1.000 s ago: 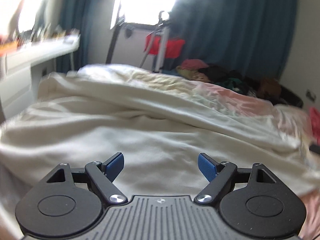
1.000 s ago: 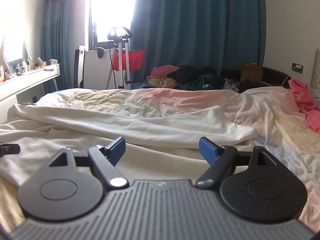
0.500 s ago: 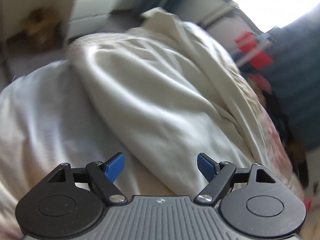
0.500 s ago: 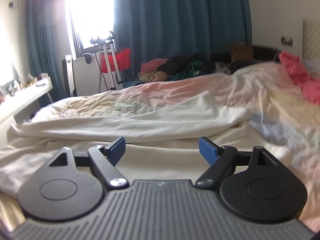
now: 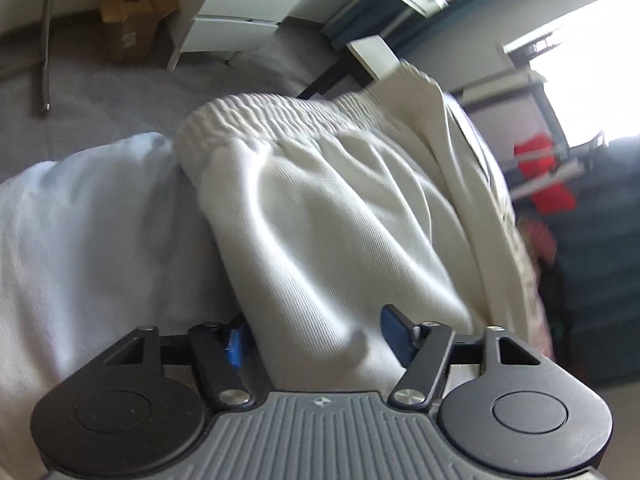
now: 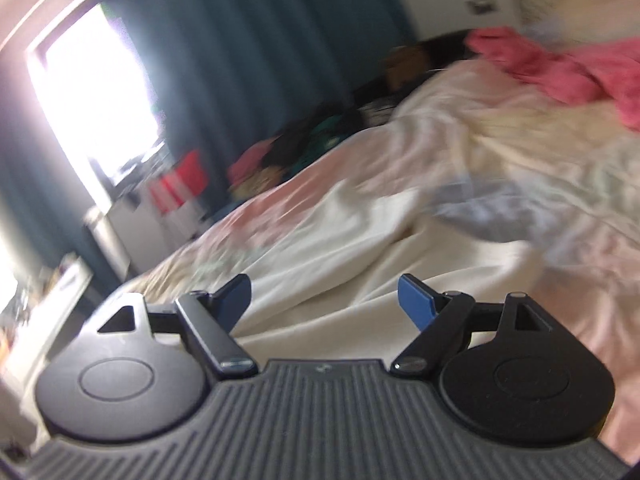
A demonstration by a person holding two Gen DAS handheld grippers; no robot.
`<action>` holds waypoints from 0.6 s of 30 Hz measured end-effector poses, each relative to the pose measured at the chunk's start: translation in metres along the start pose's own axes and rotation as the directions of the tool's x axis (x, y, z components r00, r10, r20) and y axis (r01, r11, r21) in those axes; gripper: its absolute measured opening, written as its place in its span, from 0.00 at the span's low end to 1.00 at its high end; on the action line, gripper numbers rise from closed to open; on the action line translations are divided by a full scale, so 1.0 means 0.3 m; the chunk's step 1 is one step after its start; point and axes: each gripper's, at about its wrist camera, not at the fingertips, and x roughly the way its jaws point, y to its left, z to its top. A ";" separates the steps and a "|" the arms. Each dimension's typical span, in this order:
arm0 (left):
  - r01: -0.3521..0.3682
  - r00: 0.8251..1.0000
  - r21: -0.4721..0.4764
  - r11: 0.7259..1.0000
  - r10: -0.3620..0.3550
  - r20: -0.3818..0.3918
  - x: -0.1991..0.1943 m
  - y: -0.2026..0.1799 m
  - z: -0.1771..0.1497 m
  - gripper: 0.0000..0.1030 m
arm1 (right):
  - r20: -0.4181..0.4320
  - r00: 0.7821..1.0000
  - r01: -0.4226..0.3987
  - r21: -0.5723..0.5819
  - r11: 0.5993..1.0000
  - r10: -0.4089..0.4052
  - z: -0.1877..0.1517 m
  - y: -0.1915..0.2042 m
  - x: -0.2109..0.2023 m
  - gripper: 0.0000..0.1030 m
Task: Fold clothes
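White trousers (image 5: 320, 216) (elastic waistband) lie between closing left gripper (image 5: 318, 338) fingers.

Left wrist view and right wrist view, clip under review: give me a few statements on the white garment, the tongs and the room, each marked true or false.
1. The white garment has a gathered elastic waistband. True.
2. Garment cloth lies between the left tongs. True; they are closing on it.
3. The right tongs grip the pink cloth. False: nothing is between them, and that cloth lies far up the bed.
4. The curtains are yellow. False: dark teal.
5. A cardboard box stands on the floor. True.
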 end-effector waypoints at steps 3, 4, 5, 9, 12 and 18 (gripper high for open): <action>0.032 0.999 -0.068 0.997 -0.030 0.037 -0.007 0.049 0.035 0.52 | 0.030 0.996 0.084 0.078 0.993 -0.087 0.031 -0.130 0.020 0.80; 0.053 0.998 -0.096 0.994 -0.049 0.038 -0.008 0.066 0.045 0.49 | 0.019 0.993 0.116 0.114 0.987 -0.119 0.032 -0.166 0.034 0.81; 0.062 0.998 -0.104 0.993 -0.058 0.038 -0.006 0.072 0.053 0.47 | 0.000 0.992 0.123 0.167 0.978 -0.125 0.028 -0.201 0.045 0.81; 0.067 0.997 -0.076 0.995 -0.064 0.040 -0.005 0.065 0.062 0.40 | -0.069 0.988 0.153 0.313 0.937 -0.139 0.006 -0.279 0.095 0.81; 0.045 0.998 -0.005 0.999 -0.045 0.042 -0.004 0.031 0.050 0.39 | -0.124 0.981 0.183 0.385 0.905 -0.146 -0.013 -0.322 0.155 0.81; 0.060 0.998 -0.034 0.998 -0.059 0.033 0.030 0.019 0.051 0.32 | -0.253 0.945 0.313 0.507 0.803 -0.208 -0.063 -0.411 0.324 0.69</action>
